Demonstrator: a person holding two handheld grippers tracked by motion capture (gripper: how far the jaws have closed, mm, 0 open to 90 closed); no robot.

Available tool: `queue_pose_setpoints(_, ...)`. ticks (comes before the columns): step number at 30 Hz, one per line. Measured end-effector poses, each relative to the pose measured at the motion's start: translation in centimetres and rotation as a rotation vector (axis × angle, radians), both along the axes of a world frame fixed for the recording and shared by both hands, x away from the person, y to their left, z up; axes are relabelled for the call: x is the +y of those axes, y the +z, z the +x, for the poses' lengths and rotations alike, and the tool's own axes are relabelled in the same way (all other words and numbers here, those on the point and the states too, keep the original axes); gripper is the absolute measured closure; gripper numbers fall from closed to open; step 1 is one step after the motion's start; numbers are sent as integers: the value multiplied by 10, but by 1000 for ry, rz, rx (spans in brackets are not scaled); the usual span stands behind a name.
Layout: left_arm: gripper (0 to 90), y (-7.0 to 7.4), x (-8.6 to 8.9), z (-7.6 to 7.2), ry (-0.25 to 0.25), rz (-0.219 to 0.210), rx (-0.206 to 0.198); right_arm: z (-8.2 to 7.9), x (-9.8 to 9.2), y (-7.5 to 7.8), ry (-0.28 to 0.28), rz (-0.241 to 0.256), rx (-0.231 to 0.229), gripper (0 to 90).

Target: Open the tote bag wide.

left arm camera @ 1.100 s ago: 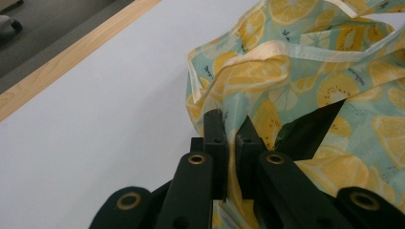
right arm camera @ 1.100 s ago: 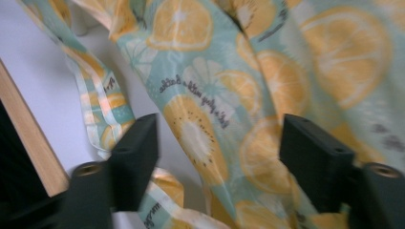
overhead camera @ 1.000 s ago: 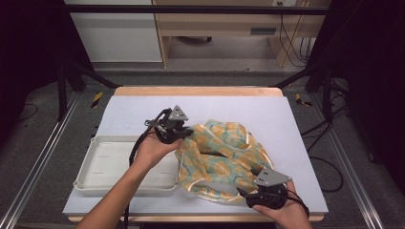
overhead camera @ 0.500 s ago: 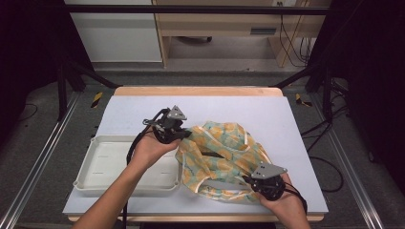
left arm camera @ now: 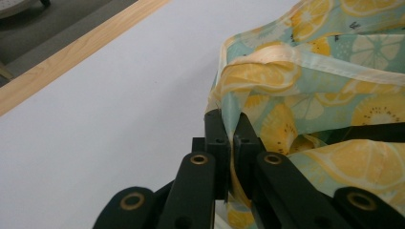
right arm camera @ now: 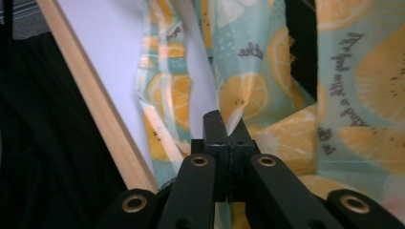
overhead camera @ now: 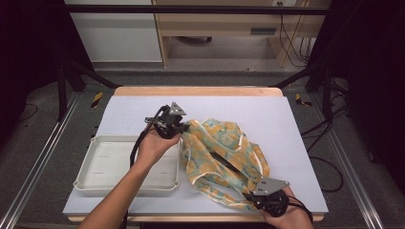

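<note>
The lemon-print cloth [overhead camera: 224, 157] lay bunched on the table [overhead camera: 286, 119], right of the white tray [overhead camera: 114, 164], stretched between both grippers. It looked thin, light and limp, likely to sag and slide, so hemmed edges and corners seemed the surest holds. The left gripper [left arm camera: 228, 138] was clamped on a fold at the cloth's far-left edge; the right gripper [right arm camera: 224, 129] was pinched on fabric near the table's front wooden edge [right arm camera: 102, 114]. Open surface lay beyond and to the right for spreading. The tray's rim and the front edge, close by, could snag trailing fabric.
</note>
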State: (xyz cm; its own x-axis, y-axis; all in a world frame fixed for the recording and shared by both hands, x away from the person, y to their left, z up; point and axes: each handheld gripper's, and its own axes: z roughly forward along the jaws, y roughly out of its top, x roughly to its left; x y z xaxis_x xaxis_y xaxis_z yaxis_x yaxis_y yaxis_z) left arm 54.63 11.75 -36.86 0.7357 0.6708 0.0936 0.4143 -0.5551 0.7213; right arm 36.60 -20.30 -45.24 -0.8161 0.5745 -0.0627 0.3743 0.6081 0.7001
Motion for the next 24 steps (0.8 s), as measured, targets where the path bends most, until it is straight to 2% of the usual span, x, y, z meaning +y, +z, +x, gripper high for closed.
queue_pose_setpoints(4,882,-5,1,1,4,18,14,-2,3,-3,23,6,16,900)
queue_pose_setpoints(10,882,-12,5,-2,4,36,18,-3,2,-7,24,7,28,900)
queue_pose_setpoints(15,892,-17,9,-4,0,17,35,-3,0,-8,19,6,30,900)
queue_pose_setpoints(24,898,-18,15,-9,-11,18,44,-4,-2,-7,20,10,20,900)
